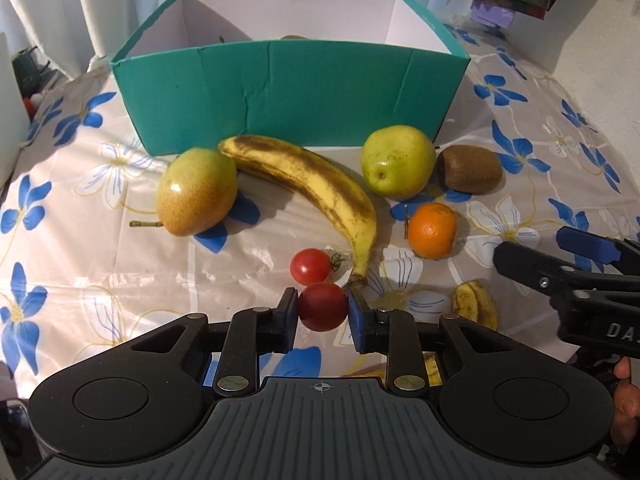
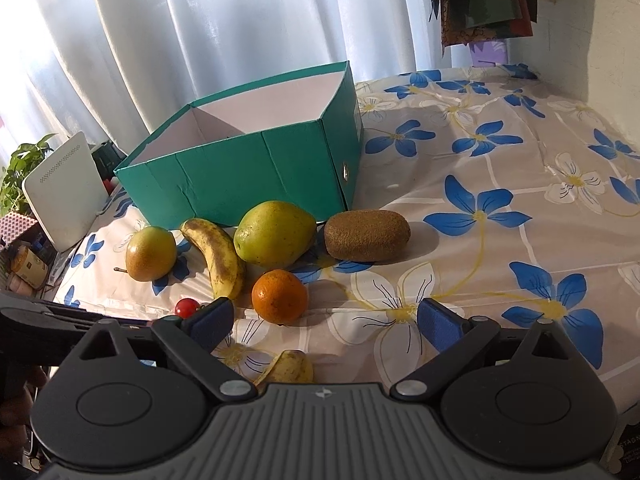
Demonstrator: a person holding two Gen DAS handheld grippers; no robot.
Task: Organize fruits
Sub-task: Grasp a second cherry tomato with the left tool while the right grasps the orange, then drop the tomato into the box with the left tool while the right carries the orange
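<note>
My left gripper (image 1: 323,307) is shut on a red tomato (image 1: 323,306), its blue pads pressing both sides. A second tomato (image 1: 310,266) lies just beyond it, by the stem of a spotted banana (image 1: 316,184). Two pears (image 1: 196,191) (image 1: 398,161), a kiwi (image 1: 469,169) and an orange (image 1: 433,230) lie in front of the teal box (image 1: 288,92). My right gripper (image 2: 325,322) is open over the cloth, just short of the orange (image 2: 280,296), with a small banana piece (image 2: 290,366) below it. That gripper also shows at the right edge of the left wrist view (image 1: 568,264).
The flowered tablecloth (image 2: 500,184) spreads wide to the right of the fruit. A white device (image 2: 66,192) and a plant (image 2: 20,168) stand past the table's left edge. Curtains hang behind the box (image 2: 248,160), and fabrics hang at the upper right.
</note>
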